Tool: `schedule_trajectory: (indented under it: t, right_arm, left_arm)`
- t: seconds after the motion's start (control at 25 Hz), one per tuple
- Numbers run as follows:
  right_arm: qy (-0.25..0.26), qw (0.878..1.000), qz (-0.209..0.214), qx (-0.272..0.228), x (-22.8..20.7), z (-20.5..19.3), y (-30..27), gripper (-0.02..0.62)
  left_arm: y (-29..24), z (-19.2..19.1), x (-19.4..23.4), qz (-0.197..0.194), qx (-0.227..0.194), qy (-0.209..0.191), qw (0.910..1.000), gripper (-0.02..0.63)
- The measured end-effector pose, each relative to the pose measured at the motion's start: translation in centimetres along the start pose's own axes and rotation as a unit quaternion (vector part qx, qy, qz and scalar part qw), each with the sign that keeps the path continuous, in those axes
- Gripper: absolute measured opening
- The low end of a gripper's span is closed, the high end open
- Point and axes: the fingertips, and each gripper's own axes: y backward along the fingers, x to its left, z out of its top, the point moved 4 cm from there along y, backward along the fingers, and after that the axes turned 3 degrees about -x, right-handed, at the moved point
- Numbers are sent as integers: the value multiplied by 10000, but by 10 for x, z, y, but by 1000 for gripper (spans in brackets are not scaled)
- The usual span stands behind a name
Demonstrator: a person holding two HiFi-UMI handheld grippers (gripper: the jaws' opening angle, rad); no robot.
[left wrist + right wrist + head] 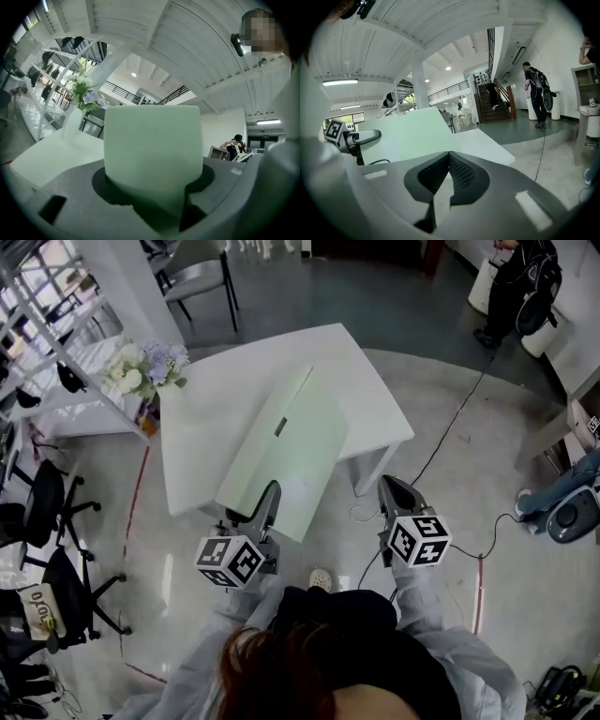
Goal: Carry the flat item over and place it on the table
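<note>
A pale green flat panel (291,456) lies slanted across the white table (375,399), its near end sticking out past the table's front edge. My left gripper (267,498) is shut on that near end. In the left gripper view the panel (152,150) fills the space between the jaws of the left gripper (152,187). My right gripper (394,488) hovers to the panel's right, over the floor, and touches nothing. Its jaws meet, shut on nothing, in the right gripper view (449,161), where the panel (403,136) shows at left.
A vase of flowers (141,371) stands at the table's far left corner. A grey chair (202,282) stands beyond the table and black office chairs (47,502) to the left. A black cable (450,427) runs over the floor at right. A person (520,287) stands far right.
</note>
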Motion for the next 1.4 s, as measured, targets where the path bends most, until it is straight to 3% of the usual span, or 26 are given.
schedule_trajectory:
  t: [0.32, 0.52, 0.76, 1.4]
  right_arm:
    - [-102, 9999, 92, 64, -3, -3, -13, 12]
    - [-217, 9997, -11, 80, -12, -10, -18, 12]
    - [-273, 9995, -118, 53, -33, -5, -43, 12]
    - [-176, 9996, -199, 7, -124, 86, -189, 12]
  left_arm:
    - [-3, -9, 9, 170, 166, 184, 9995, 272]
    - [-18, -14, 11, 87, 208, 231, 9995, 270]
    - [-53, -17, 23, -20, 155, 599, 9981, 270]
    - [-252, 15, 66, -74, 214, 728, 9971, 270]
